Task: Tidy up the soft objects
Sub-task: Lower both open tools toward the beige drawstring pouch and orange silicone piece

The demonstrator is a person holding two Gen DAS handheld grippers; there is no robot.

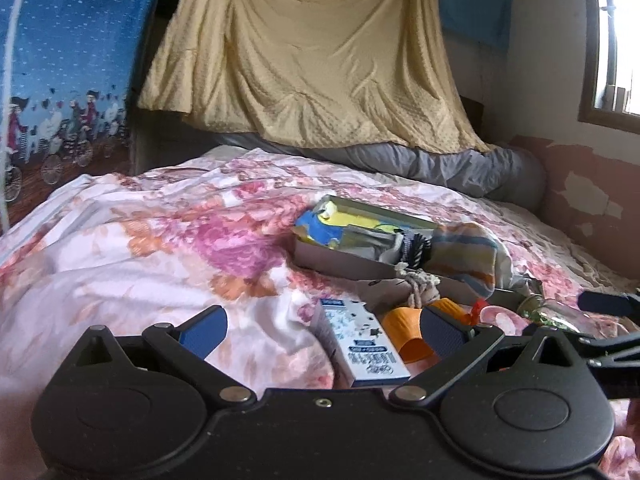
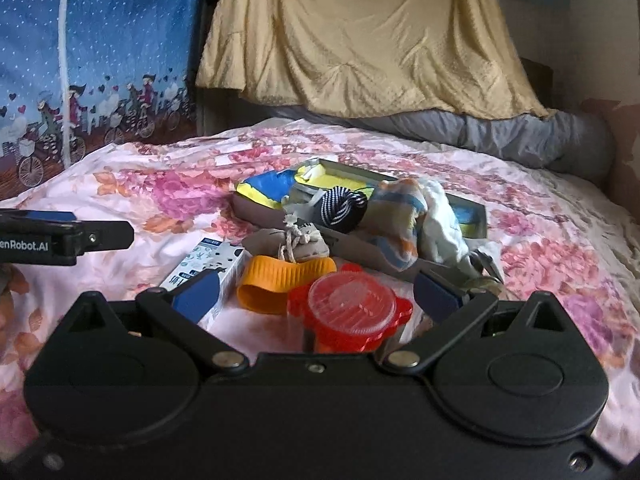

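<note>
1. Both tools hover low over the pink floral bedspread (image 2: 132,184), and both are released: the left gripper (image 1: 320,330) and the right gripper (image 2: 316,294) each show blue pads spread wide, holding nothing.
2. The soft goods sit ahead in a shallow grey cardboard tray (image 2: 478,210): a navy-and-white striped rope ball (image 2: 345,203), a pastel striped cloth bundle (image 2: 404,220) spilling over the near rim, and a blue-and-yellow fabric piece (image 2: 264,188) at the tray's left end.
3. A beige cloth pouch tied with cord (image 2: 288,242) lies on the bed, just outside the tray.
4. Hard clutter crowds the near side: an orange ribbed plastic cup (image 2: 276,284) on its side, a red lidded plastic container (image 2: 352,308), a white printed carton (image 1: 360,344).
5. Likely next pick is that pouch. Come in over the orange cup, close around the pouch's body rather than the cord, and lift straight up before moving it over the tray.
</note>
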